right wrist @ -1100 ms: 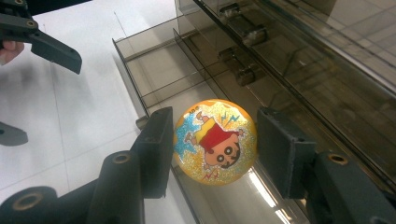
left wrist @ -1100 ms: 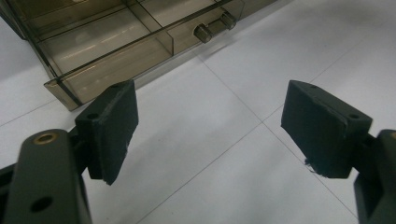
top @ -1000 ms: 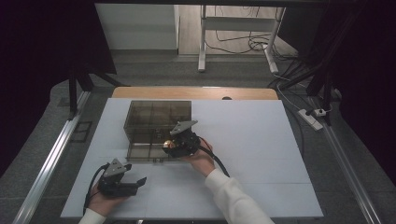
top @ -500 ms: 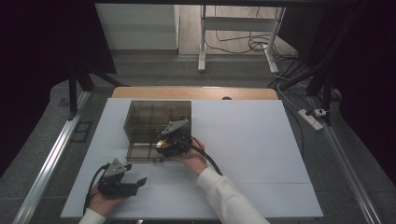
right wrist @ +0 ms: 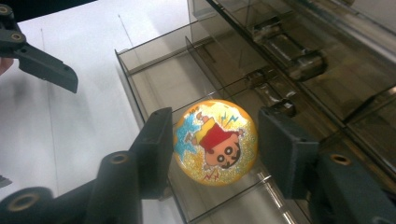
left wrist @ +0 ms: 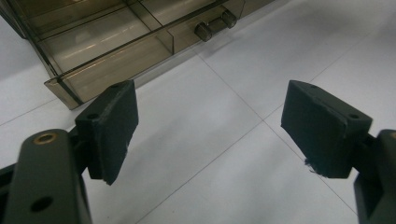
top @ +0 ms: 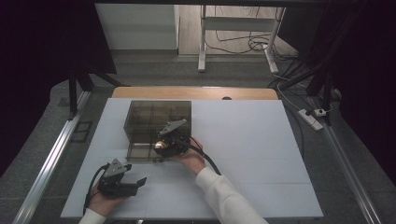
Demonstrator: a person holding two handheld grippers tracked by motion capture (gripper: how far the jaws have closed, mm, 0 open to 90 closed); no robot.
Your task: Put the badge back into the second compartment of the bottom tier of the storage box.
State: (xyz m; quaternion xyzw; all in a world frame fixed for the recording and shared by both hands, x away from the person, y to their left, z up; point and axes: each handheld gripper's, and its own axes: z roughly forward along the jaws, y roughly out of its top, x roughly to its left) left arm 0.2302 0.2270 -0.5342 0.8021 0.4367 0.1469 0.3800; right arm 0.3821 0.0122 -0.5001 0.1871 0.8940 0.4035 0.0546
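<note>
The right tongs (right wrist: 212, 140) hang over the pulled-out drawer (right wrist: 154, 74) of a smoky translucent plastic drawer box (top: 156, 116) on the white tabletop (top: 243, 140). Between their jaws sits a glittery yellow ball printed with a cartoon figure (right wrist: 215, 142). The jaws have just been opening: the left pad is at the ball's edge, while a gap shows beside the right pad, so the ball is released inside the drawer compartment. In the high view the right tongs (top: 169, 142) are over the box's front edge. The left tongs (top: 137, 183) rest on the tabletop near the person, jaws spread wide with nothing between them (left wrist: 210, 140).
</note>
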